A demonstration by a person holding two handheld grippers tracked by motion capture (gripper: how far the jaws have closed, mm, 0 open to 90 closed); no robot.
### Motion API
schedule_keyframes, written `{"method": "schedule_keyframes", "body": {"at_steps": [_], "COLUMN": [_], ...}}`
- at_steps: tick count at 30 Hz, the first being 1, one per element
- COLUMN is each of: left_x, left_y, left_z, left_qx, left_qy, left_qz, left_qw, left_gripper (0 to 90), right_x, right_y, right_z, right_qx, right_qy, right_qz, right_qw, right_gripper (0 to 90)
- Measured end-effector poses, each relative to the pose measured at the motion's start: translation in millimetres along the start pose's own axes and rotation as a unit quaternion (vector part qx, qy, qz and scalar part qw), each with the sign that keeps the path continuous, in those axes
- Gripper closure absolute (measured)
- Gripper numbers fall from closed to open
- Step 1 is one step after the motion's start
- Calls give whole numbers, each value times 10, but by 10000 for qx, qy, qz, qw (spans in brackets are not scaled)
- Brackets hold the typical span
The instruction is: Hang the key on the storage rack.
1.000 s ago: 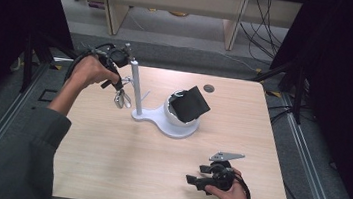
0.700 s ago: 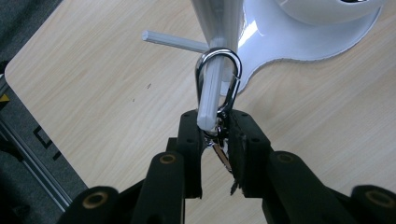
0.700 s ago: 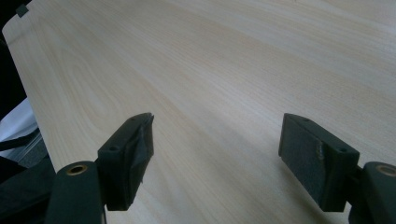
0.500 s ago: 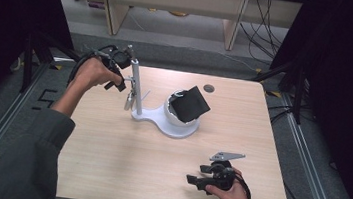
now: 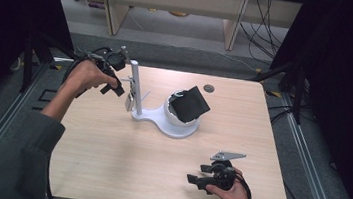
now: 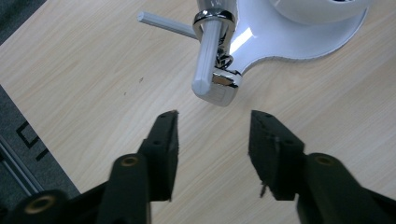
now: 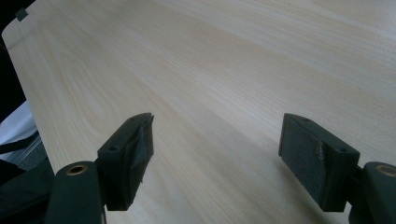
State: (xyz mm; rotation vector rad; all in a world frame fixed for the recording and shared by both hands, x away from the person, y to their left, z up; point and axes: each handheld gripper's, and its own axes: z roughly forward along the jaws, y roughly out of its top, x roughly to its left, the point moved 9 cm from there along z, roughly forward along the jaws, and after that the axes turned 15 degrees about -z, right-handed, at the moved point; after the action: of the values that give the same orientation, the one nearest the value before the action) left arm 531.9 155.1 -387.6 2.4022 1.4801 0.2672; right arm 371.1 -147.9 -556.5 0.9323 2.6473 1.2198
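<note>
A white stand [image 5: 162, 119] carries an upright post [image 5: 133, 82] with short pegs. A silver key ring with a chrome tag [image 6: 224, 86] hangs from one peg [image 6: 208, 51]; in the high view the tag [image 5: 128, 102] dangles beside the post. My left gripper [image 6: 212, 116] sits just short of the tag; its jaws have just been opening and nothing is between them. In the high view the left gripper [image 5: 117, 86] is left of the post. My right gripper [image 7: 217, 121] is wide open over bare wood, and the right gripper [image 5: 195, 179] rests near the table's front edge.
A black boxy object [image 5: 191, 104] sits tilted in the stand's round white bowl [image 5: 174, 119]. A small dark round hole [image 5: 209, 88] marks the table's far side. Shelving legs and cables stand beyond the table's far edge [image 5: 168, 70].
The left gripper brought the key ring up to the post, its jaws opened, and the ring now hangs from the peg. The right hand stayed where it was.
</note>
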Motion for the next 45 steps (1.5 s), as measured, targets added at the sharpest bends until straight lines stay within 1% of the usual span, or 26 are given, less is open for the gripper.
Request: {"method": "schedule_keyframes", "body": {"at_steps": [1,3,7,9,11,13,16,18,21,22,23,24,25,26,27,29,30,31,32,34,37,38,39,41,42,45], "left_x": [-17,-52,-90,-121,-156,-162,-195,-228,-304,-323,-345,-367,-390,-396,-421,-459,-509,-543,-576,-628,-701,-736,-752,-788,-806,-850], "left_y": [-17,-63,-154,-215,-266,-306,-383,-439,-521,-547,-573,-597,-628,-665,-692,-747,-789,-823,-851,-906,-980,-995,-1012,-1071,-1092,-1169], "left_z": [-2,-5,-26,-36,-38,-32,-4,8,30,35,41,49,57,59,73,89,94,101,112,125,124,134,136,166,187,235], "left_qx": [-28,-28,-59,-58,-142,-240,-346,-376,-438,-448,-469,-508,-526,-476,-510,-509,-492,-471,-495,-493,-513,-597,-610,-609,-620,-587], "left_qy": [-27,-92,-56,-116,-160,-169,-201,-219,-276,-290,-321,-358,-375,-372,-402,-392,-479,-543,-555,-564,-634,-688,-711,-744,-764,-818], "left_qz": [66,66,74,85,85,240,225,320,355,426,438,440,439,570,555,611,550,581,583,678,842,746,749,741,715,764], "left_qw": [10000,9999,9999,9999,9997,9993,9989,9985,9980,9977,9974,9971,9969,9965,9963,9961,9961,9957,9955,9949,9931,9930,9928,9926,9926,9920], "left_gripper": [484,458,351,336,311,293,271,264,258,258,257,255,253,251,251,245,238,237,236,234,233,233,231,229,229,229], "right_x": [8,23,-3,-10,1,9,4,18,17,6,26,24,6,7,24,-5,-7,-7,20,8,-8,-1,-7,-14,-35,-13], "right_y": [1,11,6,8,9,10,10,14,9,10,6,6,10,13,9,8,7,8,8,8,12,11,17,21,17,15], "right_z": [-2,-6,1,1,7,13,9,22,25,28,21,22,28,27,13,7,8,11,16,-1,-1,-12,-11,6,9,11], "right_qx": [-2,-13,-23,-11,-10,-12,-21,-45,-30,-44,-3,-8,-47,-66,-22,-31,-32,-53,-74,-39,-58,-40,-65,-99,-71,-67], "right_qy": [19,27,-22,-51,-11,-2,-21,65,64,55,64,58,59,74,50,-48,-66,-89,5,-56,-28,-37,-102,-33,-84,-57], "right_qz": [15,124,7,46,21,52,35,74,62,35,152,143,20,6,115,-17,-17,-12,85,46,3,91,114,21,-105,-5], "right_qw": [10000,9999,10000,10000,10000,10000,10000,9999,10000,10000,9999,9999,10000,10000,9999,10000,10000,9999,9999,10000,10000,9999,9999,9999,9999,10000], "right_gripper": [272,272,272,272,272,272,272,272,272,272,272,272,272,272,272,272,272,272,272,272,272,272,272,272,272,271]}}
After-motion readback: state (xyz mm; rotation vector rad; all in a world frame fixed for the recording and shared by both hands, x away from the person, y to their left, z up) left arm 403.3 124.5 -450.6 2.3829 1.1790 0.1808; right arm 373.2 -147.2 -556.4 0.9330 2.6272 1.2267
